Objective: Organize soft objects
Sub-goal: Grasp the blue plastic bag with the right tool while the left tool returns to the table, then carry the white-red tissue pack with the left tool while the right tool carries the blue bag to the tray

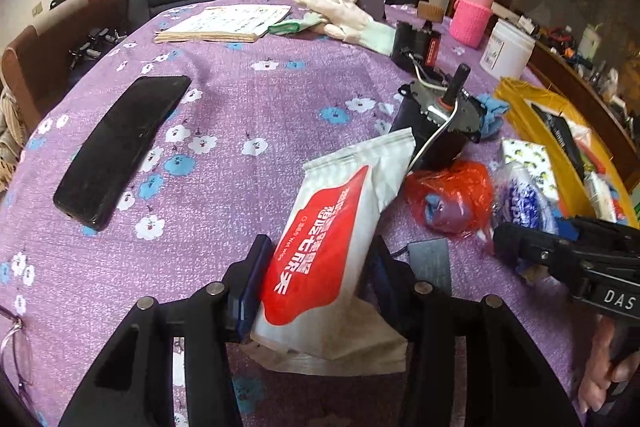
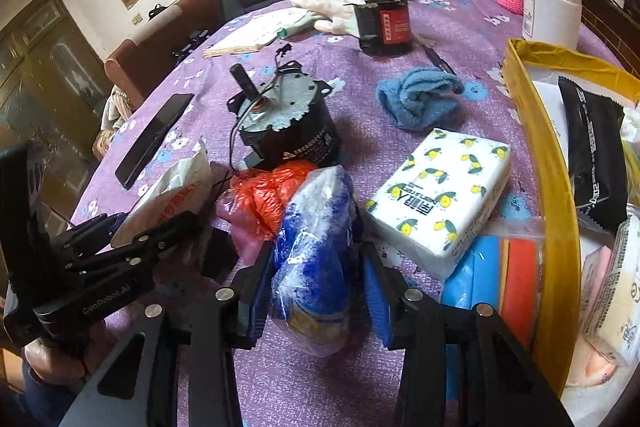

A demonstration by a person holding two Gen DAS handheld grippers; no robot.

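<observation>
My left gripper (image 1: 316, 279) is shut on a white and red wet-wipes pack (image 1: 332, 243), held tilted just above the purple tablecloth. My right gripper (image 2: 320, 283) is shut on a crumpled blue and white plastic bag (image 2: 316, 255). The left gripper also shows at the left of the right wrist view (image 2: 132, 227). A lemon-print tissue pack (image 2: 440, 195), a blue towel (image 2: 416, 95) and an orange plastic bag (image 2: 268, 195) lie on the table. A yellow box (image 2: 556, 211) at the right holds a black pack (image 2: 592, 147) and other soft packs.
A black motor (image 2: 284, 123) with wires stands mid-table. A black phone (image 1: 120, 147), a booklet (image 1: 224, 23), white gloves (image 1: 344, 15), a dark bottle (image 2: 384, 19), a white jar (image 2: 552, 7) and a pink bottle (image 1: 472, 15) lie around. Glasses (image 1: 16, 347) sit at the near left edge.
</observation>
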